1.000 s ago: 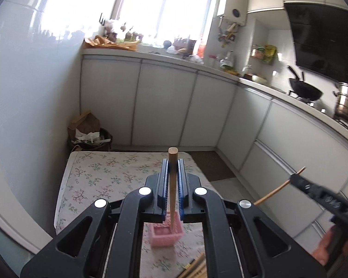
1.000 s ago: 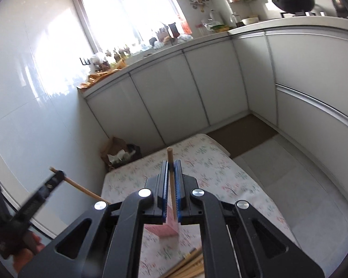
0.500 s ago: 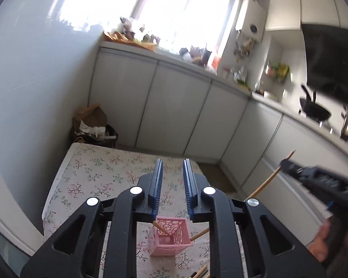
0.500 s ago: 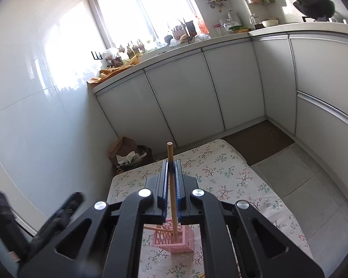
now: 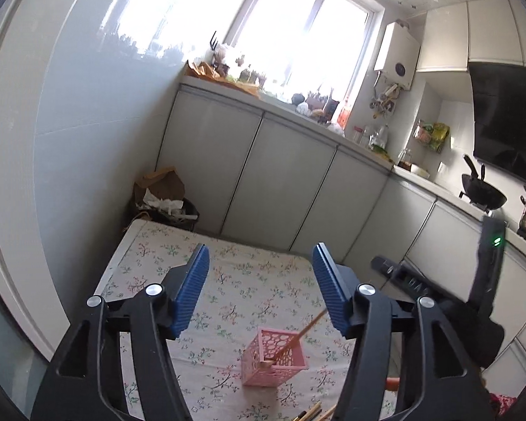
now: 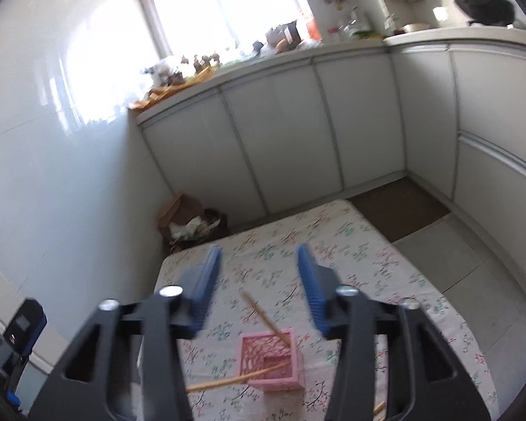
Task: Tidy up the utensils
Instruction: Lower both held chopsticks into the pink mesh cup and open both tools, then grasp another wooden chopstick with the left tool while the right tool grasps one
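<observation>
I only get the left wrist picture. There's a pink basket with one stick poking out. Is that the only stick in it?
Observer: No. The right wrist view shows two in the pink basket: the first chopstick leans up and away, and the second chopstick lies low over the rim.
Operator: Is the other claw holding anything?
Observer: No. The right gripper is open, with nothing between its fingers.
Operator: Anything else I'm missing?
Observer: A brown mat lies at the foot of the cabinets.
</observation>
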`<state>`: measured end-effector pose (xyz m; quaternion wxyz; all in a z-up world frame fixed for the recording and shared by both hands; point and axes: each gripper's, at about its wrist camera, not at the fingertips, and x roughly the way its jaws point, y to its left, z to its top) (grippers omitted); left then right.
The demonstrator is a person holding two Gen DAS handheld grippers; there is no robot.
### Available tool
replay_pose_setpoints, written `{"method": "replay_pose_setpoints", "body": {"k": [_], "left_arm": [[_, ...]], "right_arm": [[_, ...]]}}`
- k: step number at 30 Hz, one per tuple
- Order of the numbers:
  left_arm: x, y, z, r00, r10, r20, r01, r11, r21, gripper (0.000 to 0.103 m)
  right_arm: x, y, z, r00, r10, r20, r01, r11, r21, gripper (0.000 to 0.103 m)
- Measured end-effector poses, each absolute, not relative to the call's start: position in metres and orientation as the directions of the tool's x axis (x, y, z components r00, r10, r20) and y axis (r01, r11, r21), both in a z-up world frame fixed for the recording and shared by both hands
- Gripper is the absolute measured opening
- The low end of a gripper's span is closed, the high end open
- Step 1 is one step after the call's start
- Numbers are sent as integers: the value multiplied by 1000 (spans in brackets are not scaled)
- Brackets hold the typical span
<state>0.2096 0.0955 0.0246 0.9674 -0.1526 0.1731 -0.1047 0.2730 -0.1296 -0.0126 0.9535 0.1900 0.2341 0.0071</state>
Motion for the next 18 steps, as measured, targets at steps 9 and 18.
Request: {"method": "replay_pose_setpoints", "body": {"k": [9, 18], "left_arm": [[193, 91, 27, 934, -221, -281, 126, 939, -320, 91], [180, 64, 13, 907, -249, -341, 154, 947, -281, 96]], "right_arm": [[235, -152, -7, 916, -23, -401, 171, 925, 338, 92], [180, -179, -29, 903, -87, -421, 244, 911, 333, 97]]}}
